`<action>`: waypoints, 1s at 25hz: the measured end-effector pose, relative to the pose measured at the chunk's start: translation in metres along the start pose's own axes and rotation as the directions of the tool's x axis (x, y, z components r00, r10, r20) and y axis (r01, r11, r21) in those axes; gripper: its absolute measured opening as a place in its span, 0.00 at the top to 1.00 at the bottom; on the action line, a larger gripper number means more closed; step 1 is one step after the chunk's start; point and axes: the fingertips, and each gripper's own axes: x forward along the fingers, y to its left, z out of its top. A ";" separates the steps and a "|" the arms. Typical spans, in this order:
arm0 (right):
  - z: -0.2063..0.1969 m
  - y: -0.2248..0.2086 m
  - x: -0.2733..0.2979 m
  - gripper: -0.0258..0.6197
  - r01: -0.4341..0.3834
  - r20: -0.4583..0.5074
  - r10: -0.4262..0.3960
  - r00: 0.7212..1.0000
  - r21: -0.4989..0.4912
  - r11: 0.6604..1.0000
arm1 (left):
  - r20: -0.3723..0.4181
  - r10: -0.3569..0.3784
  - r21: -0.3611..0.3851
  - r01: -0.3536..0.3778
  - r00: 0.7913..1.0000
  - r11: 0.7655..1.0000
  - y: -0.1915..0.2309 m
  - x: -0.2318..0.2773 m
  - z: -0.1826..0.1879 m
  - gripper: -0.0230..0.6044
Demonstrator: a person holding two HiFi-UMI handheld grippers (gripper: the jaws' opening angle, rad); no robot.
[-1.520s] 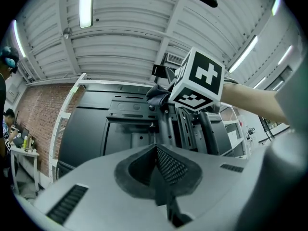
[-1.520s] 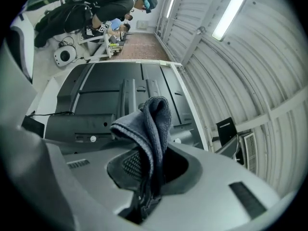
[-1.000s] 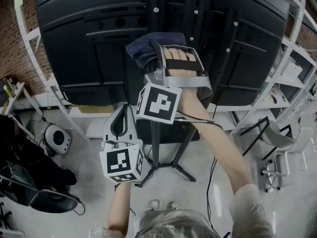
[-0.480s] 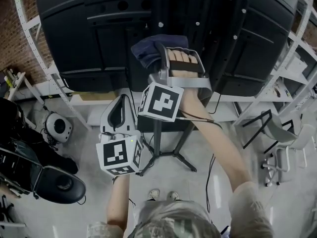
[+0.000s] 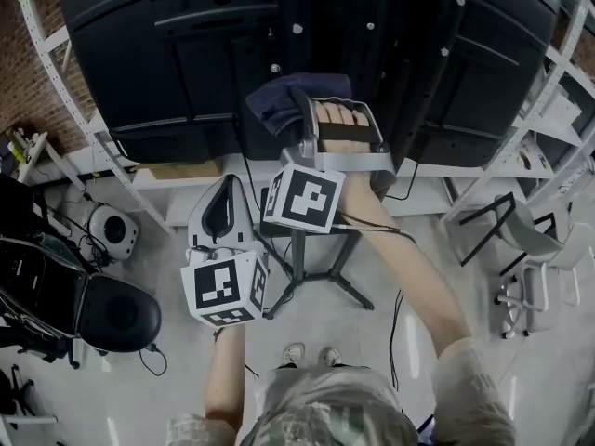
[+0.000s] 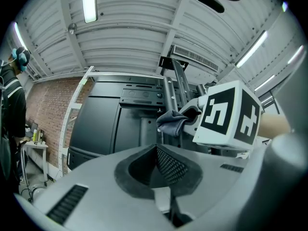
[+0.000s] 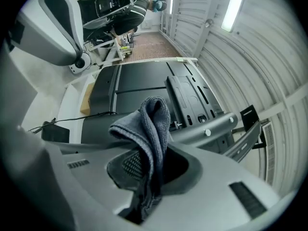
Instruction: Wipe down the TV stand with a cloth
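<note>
The right gripper [image 5: 305, 110] is raised to the black back of the television [image 5: 139, 63], and its fingers are closed on a dark blue-grey cloth [image 5: 279, 98]. In the right gripper view the cloth [image 7: 150, 124] is pinched between the fingers [image 7: 126, 163], rising out of them in a folded bunch that droops over to the left. Behind it runs the grey bolted bar of the TV stand [image 7: 211, 126]. The cloth lies just beside the stand's upright column [image 5: 372, 26], but whether it touches the metal cannot be told. The person's hand [image 5: 339, 119] wraps the right gripper's handle above its marker cube [image 5: 302, 198]. The left gripper [image 5: 223, 207] hangs lower and to the left, well apart from the screen, over the pale floor [image 5: 418, 249]. In the left gripper view its fingers [image 6: 168, 165] are brought together with nothing between them, and the cloth [image 6: 172, 121] shows beyond, against the stand's column [image 6: 168, 88]. The stand's pole [image 5: 297, 258] drops to splayed feet on the floor. A black chair [image 5: 112, 309] sits at the left and a white shelving frame [image 5: 70, 128] leans beside the screen.
</note>
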 end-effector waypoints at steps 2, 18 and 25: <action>-0.001 0.003 -0.001 0.87 -0.001 -0.002 0.001 1.000 0.001 1.000 | -0.008 0.001 -0.003 -0.001 1.000 1.000 0.000 -0.001 -0.003 0.94; -0.010 0.051 -0.008 0.87 -0.084 -0.014 0.084 0.996 0.019 0.996 | -0.044 0.009 -0.019 -0.010 0.999 1.000 0.001 -0.003 -0.022 0.94; -0.015 0.079 -0.012 0.87 -0.133 -0.025 0.133 0.991 0.014 0.991 | -0.070 0.006 -0.031 -0.008 0.998 0.999 -0.001 -0.003 -0.032 0.94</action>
